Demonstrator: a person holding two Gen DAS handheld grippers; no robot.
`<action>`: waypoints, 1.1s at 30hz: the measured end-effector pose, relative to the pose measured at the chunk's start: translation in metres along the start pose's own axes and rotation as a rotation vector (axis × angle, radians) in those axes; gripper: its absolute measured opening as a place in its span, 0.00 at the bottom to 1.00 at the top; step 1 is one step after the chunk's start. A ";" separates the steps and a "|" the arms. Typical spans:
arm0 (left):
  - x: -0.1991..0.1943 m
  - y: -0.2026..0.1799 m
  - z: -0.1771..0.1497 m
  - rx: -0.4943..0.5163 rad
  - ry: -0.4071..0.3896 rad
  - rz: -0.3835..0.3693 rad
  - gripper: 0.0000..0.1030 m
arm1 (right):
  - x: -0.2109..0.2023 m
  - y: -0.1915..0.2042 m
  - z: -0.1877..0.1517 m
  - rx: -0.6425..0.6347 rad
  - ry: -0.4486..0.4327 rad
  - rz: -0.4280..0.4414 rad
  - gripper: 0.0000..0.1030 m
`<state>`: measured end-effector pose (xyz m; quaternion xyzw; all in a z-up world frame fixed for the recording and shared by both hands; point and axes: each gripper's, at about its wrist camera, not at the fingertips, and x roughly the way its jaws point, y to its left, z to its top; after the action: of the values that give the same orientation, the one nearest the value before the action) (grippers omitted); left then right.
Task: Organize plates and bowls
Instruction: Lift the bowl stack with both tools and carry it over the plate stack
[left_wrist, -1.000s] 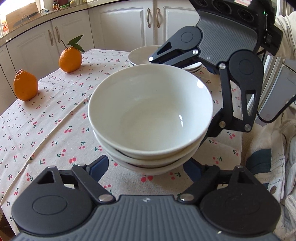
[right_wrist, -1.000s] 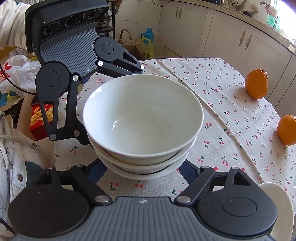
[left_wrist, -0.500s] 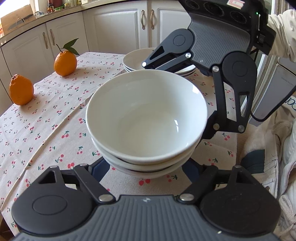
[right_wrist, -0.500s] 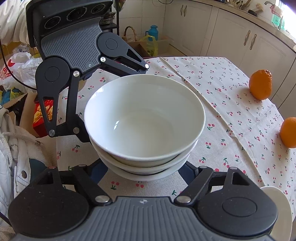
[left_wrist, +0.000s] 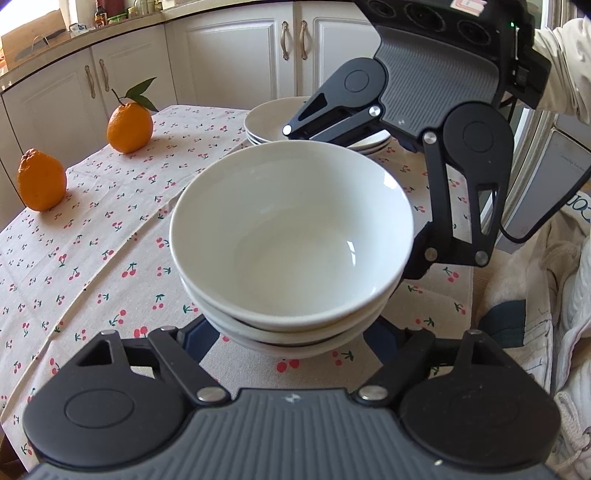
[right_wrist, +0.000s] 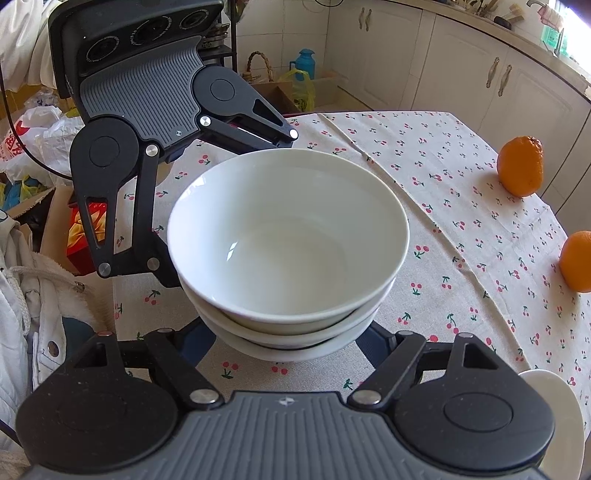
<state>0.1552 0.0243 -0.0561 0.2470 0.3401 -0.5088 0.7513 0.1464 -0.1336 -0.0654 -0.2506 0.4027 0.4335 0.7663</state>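
From the left wrist camera, two oranges (left_wrist: 41, 181) sit at the far left of the worktop (left_wrist: 92, 258), which is covered in a cherry-print cloth. The nearer one is bare and the farther one carries a stem with leaves.

In the middle stands a stack of three white bowls (left_wrist: 291, 236), nested and upright, well apart from the fruit. The left gripper (left_wrist: 291, 343) reaches under the stack from the near side, one blue finger showing at each side of the bottom bowl. Its jaws have just been closing with the stack between them. The pads are hidden beneath the bowls, so I cannot tell whether they press on it.

Behind the stack lies a pile of white plates (left_wrist: 266, 122). To the right, the right gripper (left_wrist: 354, 203) comes in from the opposite side with its fingers astride the bowls. Its pads are hidden too, so its grip cannot be told. A pale sleeve (left_wrist: 565, 70) shows at the upper right.

In the right wrist view, a single white plate (right_wrist: 554, 424) lies at the lower right edge.
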 end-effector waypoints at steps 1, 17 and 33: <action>0.000 -0.001 0.000 0.001 0.000 0.004 0.81 | 0.000 0.000 0.000 0.000 0.001 0.000 0.83; -0.009 -0.011 0.010 -0.003 -0.018 0.028 0.81 | -0.015 -0.001 0.000 -0.005 -0.003 0.006 0.83; 0.025 -0.024 0.093 0.104 -0.105 0.005 0.81 | -0.086 -0.041 -0.041 0.036 -0.028 -0.131 0.83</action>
<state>0.1629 -0.0656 -0.0158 0.2594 0.2728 -0.5361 0.7556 0.1395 -0.2236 -0.0151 -0.2565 0.3822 0.3786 0.8030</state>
